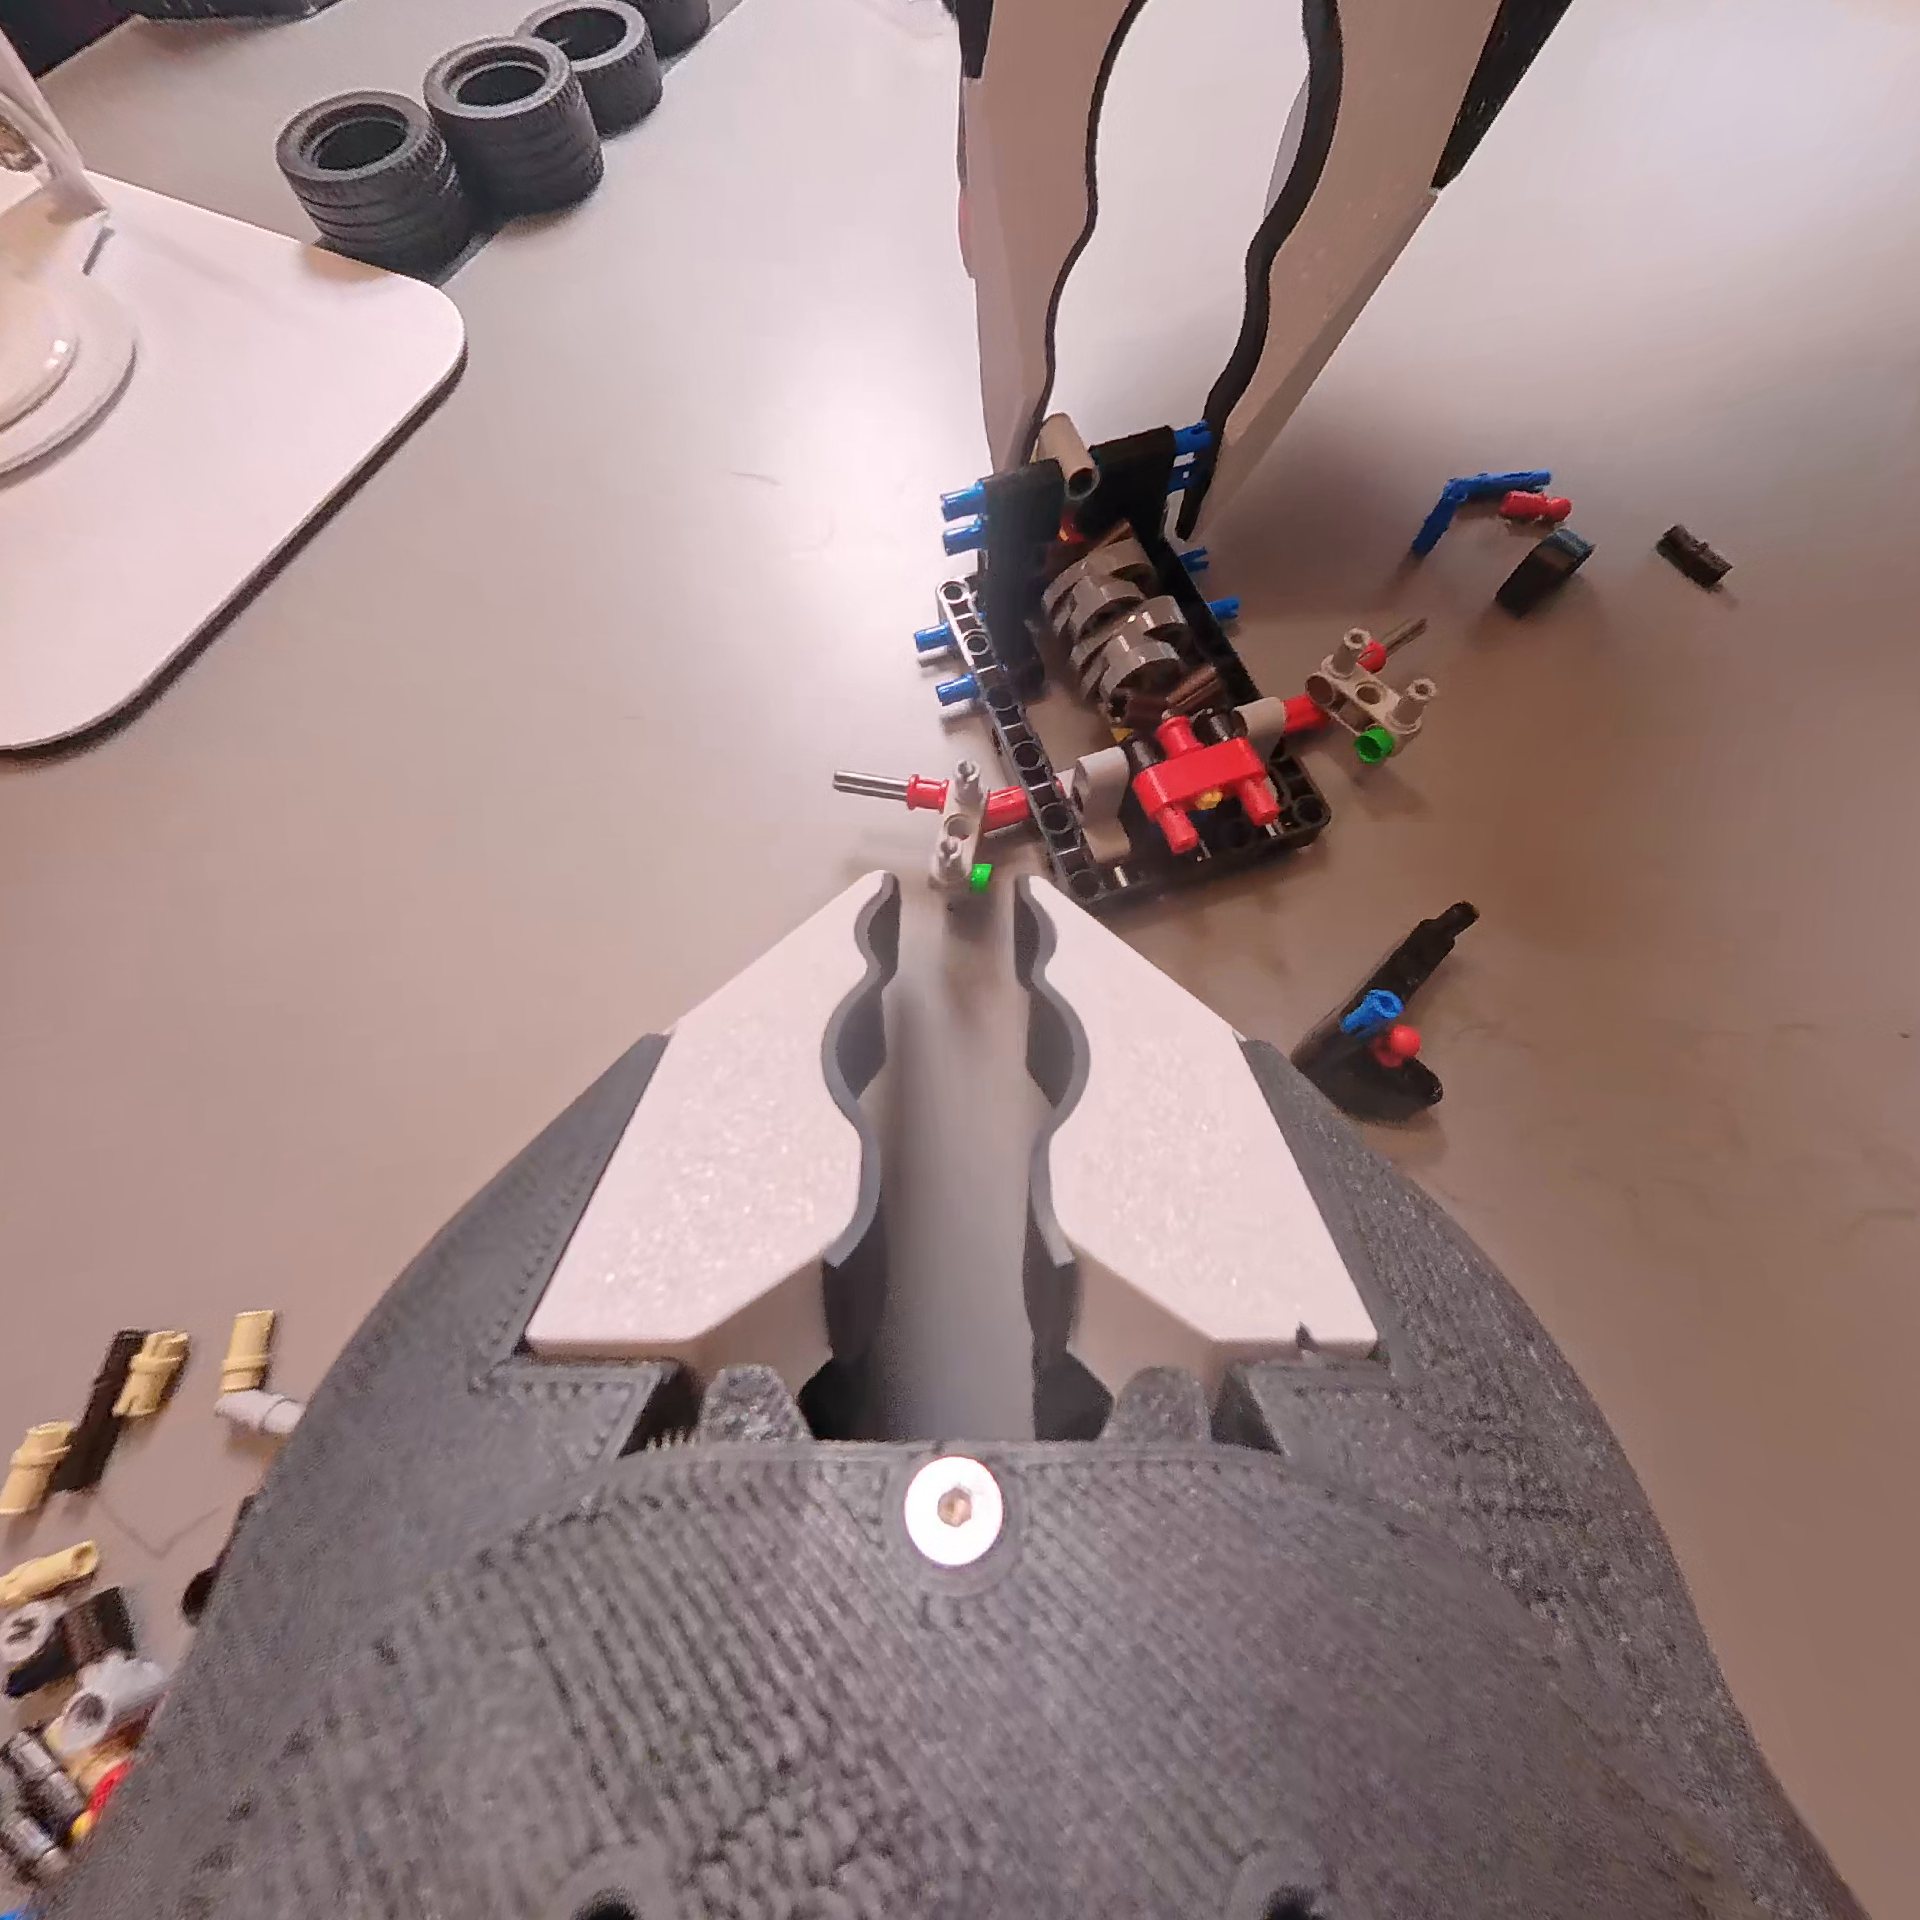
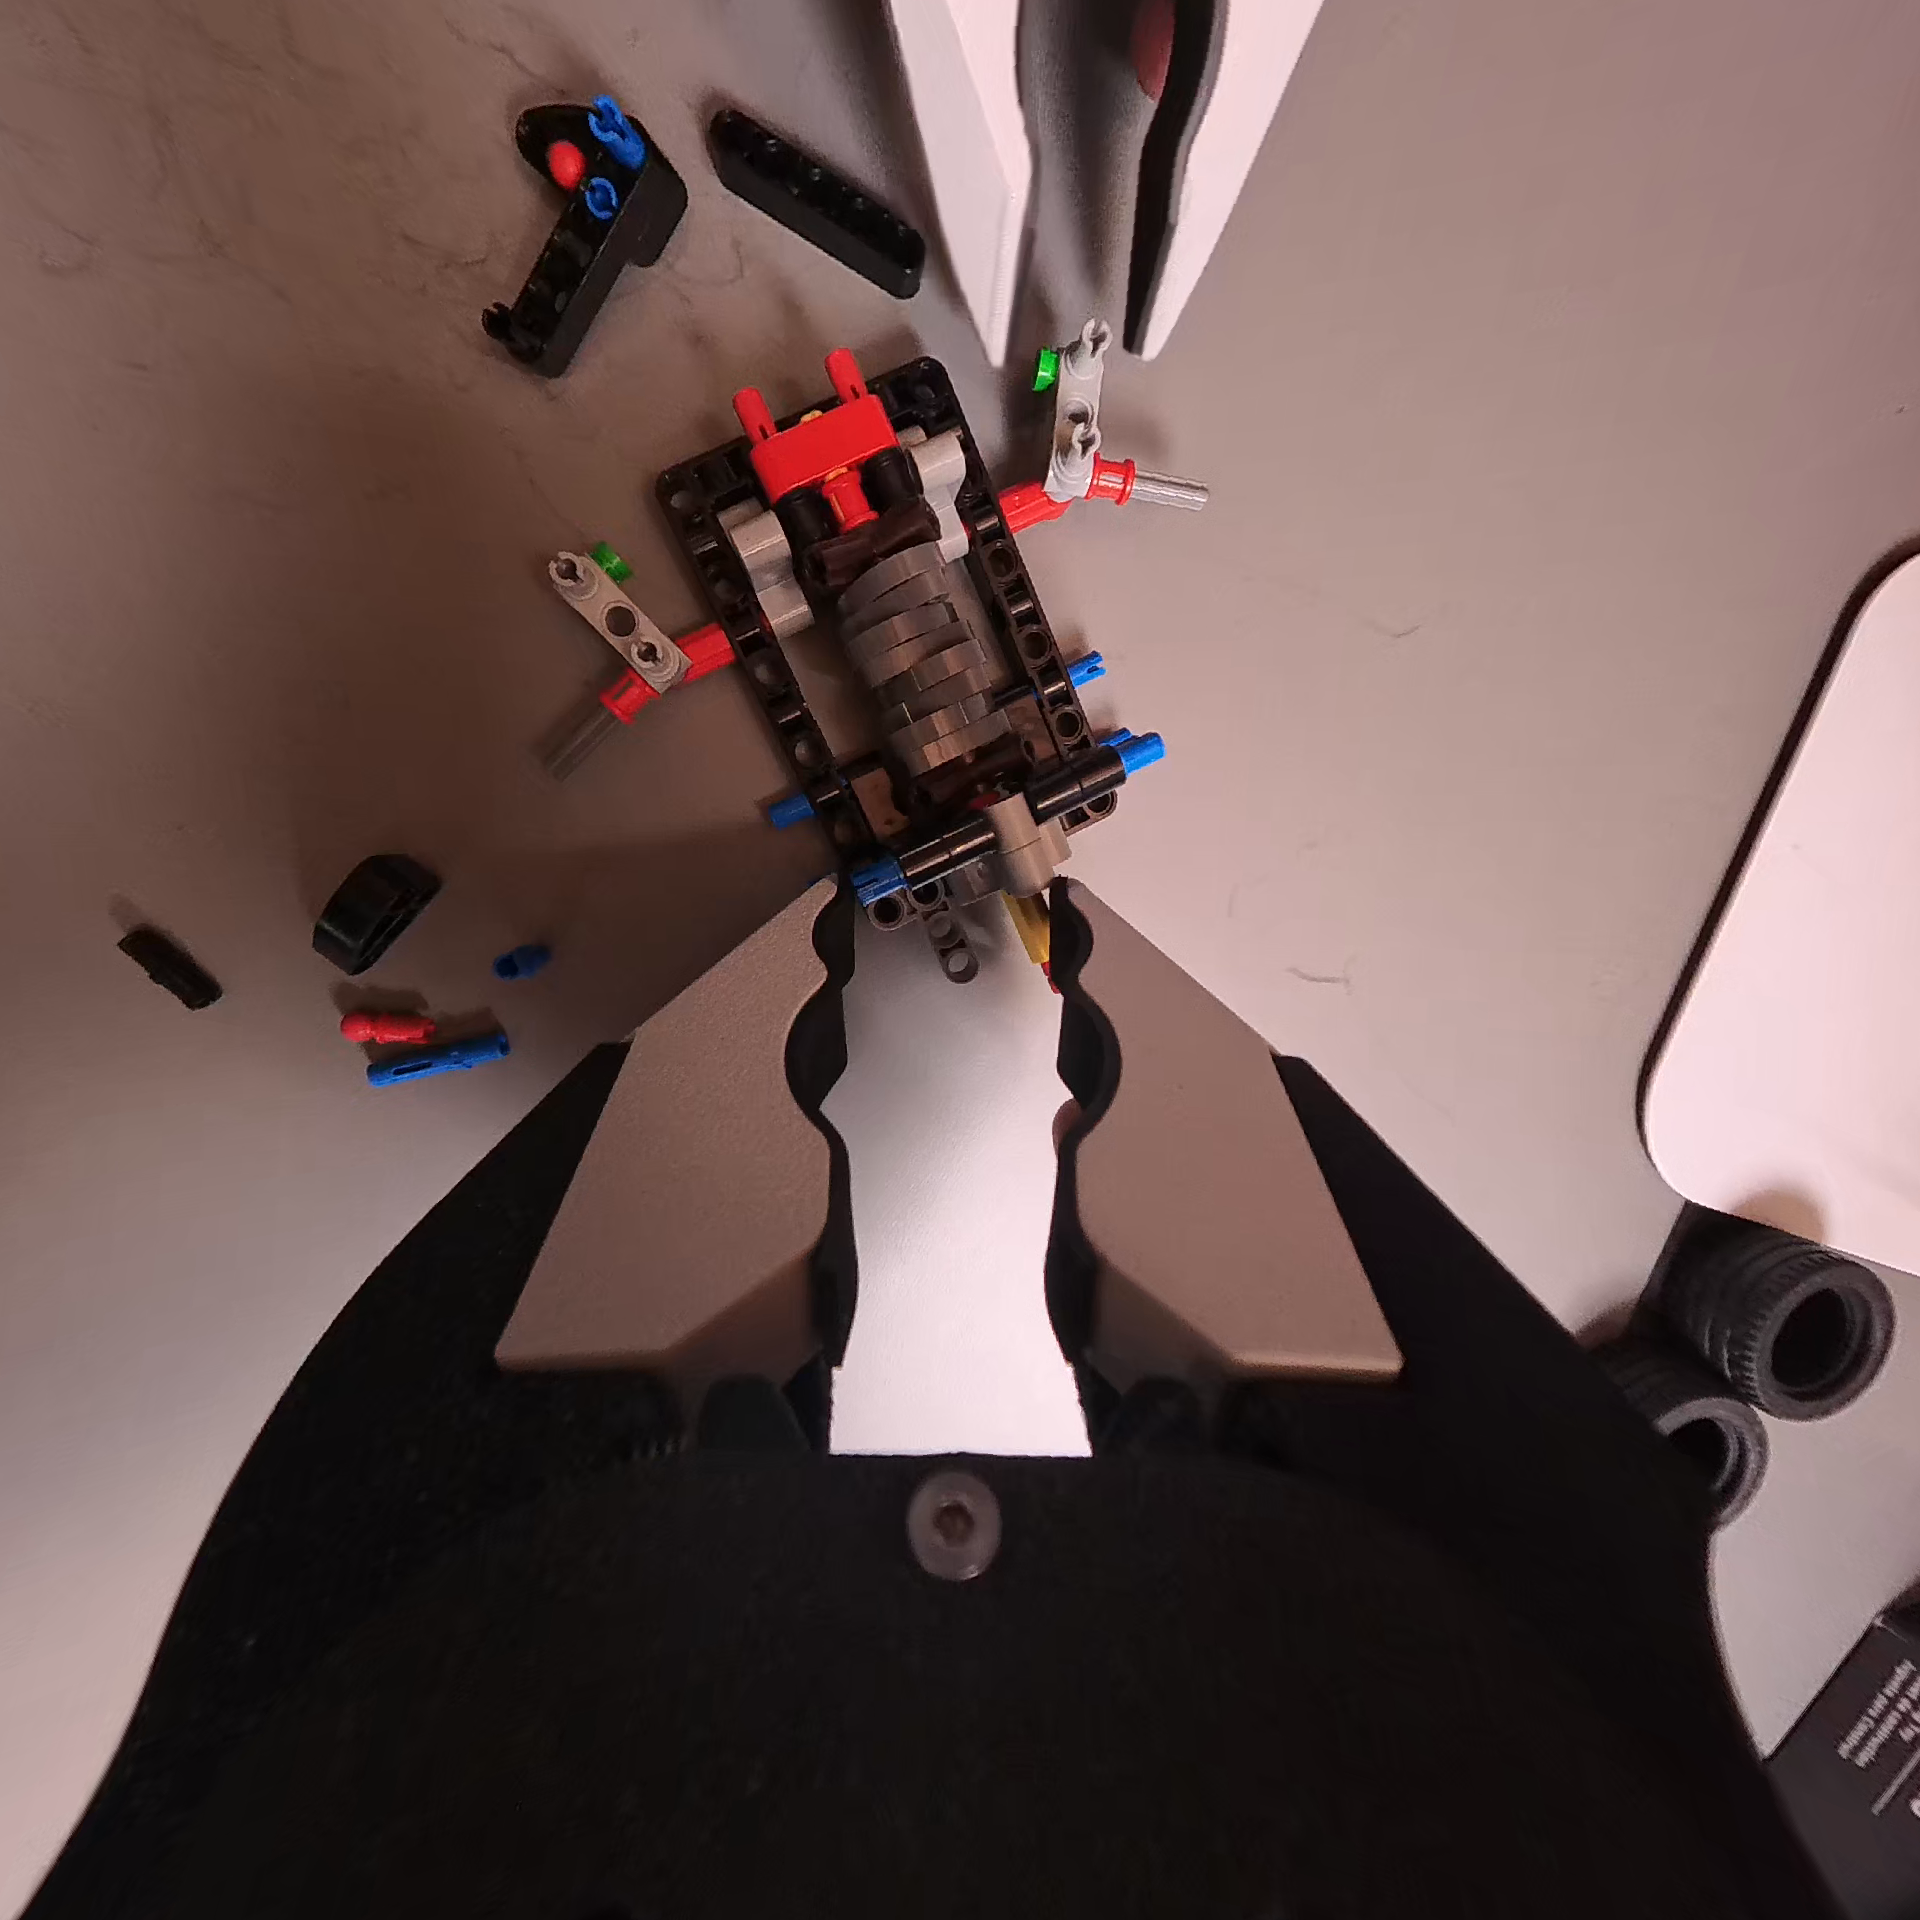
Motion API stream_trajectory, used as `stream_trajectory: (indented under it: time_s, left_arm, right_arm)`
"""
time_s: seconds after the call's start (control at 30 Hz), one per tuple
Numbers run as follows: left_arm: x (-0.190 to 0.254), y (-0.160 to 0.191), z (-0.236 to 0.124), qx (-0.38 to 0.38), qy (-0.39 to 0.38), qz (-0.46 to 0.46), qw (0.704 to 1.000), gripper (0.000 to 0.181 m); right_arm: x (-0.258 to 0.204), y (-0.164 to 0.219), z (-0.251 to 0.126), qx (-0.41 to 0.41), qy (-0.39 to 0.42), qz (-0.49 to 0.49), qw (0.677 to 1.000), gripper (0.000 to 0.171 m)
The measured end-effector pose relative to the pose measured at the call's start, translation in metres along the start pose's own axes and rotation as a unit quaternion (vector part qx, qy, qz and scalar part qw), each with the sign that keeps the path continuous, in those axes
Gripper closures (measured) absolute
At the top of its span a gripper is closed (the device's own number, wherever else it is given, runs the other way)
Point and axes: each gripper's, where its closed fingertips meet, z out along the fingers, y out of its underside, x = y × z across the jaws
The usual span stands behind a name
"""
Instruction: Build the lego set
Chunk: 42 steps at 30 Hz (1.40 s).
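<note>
At the black frame (image 2: 883,623) ends, both grippers' fingers gape, holding nothing.

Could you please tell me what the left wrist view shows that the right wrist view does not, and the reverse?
Only the left wrist view shows the pile of small tan and grey pegs beside the left gripper and a clear domed object on the white board.

Only the right wrist view shows the long black beam and a dark booklet.

Both show the black frame, the tyres, the black L-piece and loose blue and red pins.
</note>
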Motion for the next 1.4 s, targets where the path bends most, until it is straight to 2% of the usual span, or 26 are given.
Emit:
stream_trajectory:
  time_s: [0.03,0.2,0.53,1.4]
  left_arm:
    - [0.003,-0.001,0.000,0.005,0.009,-0.006,1.000,0.158]
    - [0.008,-0.005,0.004,0.009,0.012,-0.005,1.000,0.154]
    - [0.009,-0.005,0.007,0.001,-0.013,-0.001,1.000,0.173]
    - [0.001,-0.009,0.012,0.005,-0.033,-0.020,0.999,0.173]
  right_arm:
    - [0.000,0.000,0.000,0.000,0.000,0.000,1.000,0.136]
    - [0.000,0.000,0.000,0.000,0.003,0.001,1.000,0.136]
    - [0.002,0.000,0.001,-0.006,0.020,0.024,0.999,0.136]
    - [0.003,0.003,0.000,-0.005,0.052,0.083,0.995,0.135]
